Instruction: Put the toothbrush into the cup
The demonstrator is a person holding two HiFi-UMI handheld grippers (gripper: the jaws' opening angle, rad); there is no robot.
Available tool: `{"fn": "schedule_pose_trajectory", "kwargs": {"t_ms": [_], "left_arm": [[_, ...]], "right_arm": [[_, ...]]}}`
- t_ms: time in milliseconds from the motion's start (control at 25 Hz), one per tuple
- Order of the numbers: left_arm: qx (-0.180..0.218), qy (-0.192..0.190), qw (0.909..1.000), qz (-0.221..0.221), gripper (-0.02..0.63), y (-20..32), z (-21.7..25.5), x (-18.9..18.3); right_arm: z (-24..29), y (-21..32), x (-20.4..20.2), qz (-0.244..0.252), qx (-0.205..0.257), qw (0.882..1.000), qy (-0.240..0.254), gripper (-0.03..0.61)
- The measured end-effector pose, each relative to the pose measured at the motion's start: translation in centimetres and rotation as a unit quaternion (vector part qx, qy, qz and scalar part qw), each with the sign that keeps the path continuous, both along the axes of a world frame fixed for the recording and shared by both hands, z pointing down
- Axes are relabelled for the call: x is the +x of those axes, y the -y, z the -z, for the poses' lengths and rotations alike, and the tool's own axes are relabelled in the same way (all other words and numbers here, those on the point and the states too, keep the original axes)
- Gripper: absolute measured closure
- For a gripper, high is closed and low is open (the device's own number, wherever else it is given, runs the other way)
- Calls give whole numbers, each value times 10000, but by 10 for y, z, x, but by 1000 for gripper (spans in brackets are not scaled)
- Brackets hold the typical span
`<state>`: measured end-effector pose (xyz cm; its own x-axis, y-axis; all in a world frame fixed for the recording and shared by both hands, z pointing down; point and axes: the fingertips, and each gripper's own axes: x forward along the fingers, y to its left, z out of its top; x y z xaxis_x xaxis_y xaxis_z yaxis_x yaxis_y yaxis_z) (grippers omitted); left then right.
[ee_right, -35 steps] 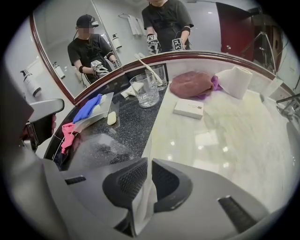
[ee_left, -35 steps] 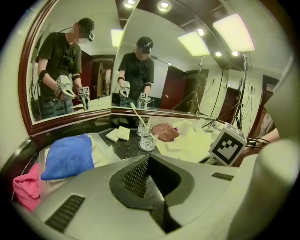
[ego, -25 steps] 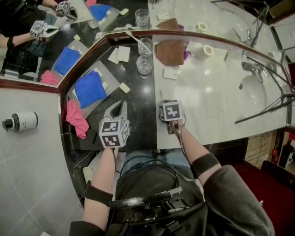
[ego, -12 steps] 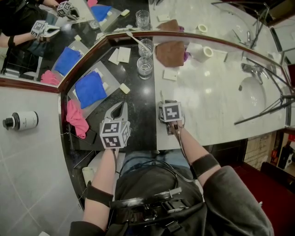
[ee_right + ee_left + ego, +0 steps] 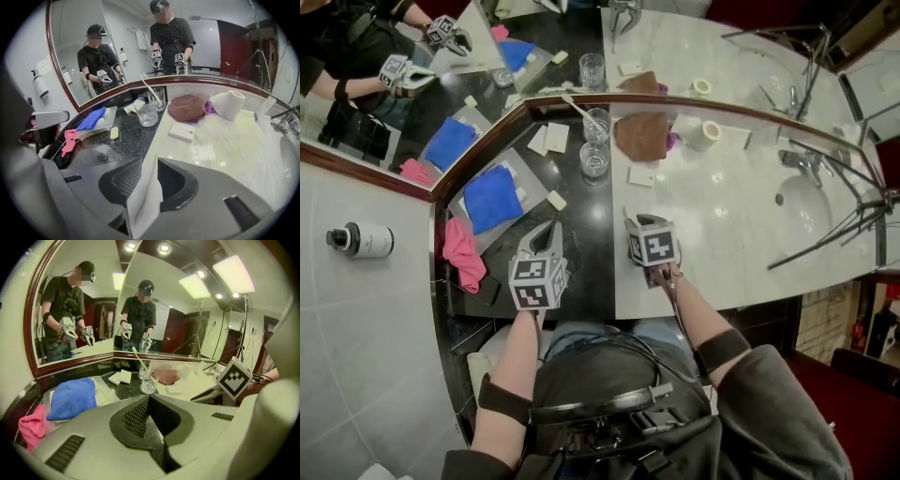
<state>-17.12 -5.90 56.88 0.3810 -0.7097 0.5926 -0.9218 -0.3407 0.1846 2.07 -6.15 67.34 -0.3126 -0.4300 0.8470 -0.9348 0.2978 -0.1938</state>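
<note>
The right gripper [image 5: 149, 160] has its jaws part open. They have just been closing a little, and nothing is between them: only the white marble counter [image 5: 220, 140] shows through the gap. It hangs tilted steeply down over the near edge of that marble, just beside the seam where it meets the black granite counter [image 5: 586, 220]. The left gripper [image 5: 148, 397] has its jaws closed together at the tips, gripping nothing, and points forward over the granite. Both grippers sit side by side near the person's body, well apart from the task's things. The toothbrush [image 5: 577, 105] stands slanted in the glass cup [image 5: 597, 128] at the back of the granite, close to the mirror [image 5: 478, 56], with its upper end leaning out to the left. A second glass [image 5: 593, 161] stands just in front of that cup. Two white packets [image 5: 548, 139] lie to the left of the cups. Right of the cups, on the marble, are a brown towel [image 5: 642, 136], a toilet paper roll [image 5: 706, 134] and a small white box [image 5: 641, 175]. To the left on the granite a blue cloth [image 5: 491, 197] lies on a tray, with a bar of soap [image 5: 555, 200] beside it and a pink cloth [image 5: 465, 253] nearer the edge. The sink basin [image 5: 811, 202] is far to the right.
</note>
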Motion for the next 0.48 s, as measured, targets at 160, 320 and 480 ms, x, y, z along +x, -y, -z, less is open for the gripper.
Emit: {"fn": "schedule_pose_trajectory", "kwargs": {"t_ms": [160,320,480], "left_arm": [[156,5,9998,91,611,1,15,-6],[266,25,9995,158,611,1,27,-11],[334,-45,9993,173,611,1,38,-10]], "right_arm": [[41,9,-6,339,576,9962,564,508],[90,17,-2,576,1165,9881,824,550],[124,18,0,840,1651,9775,1006,560]]}}
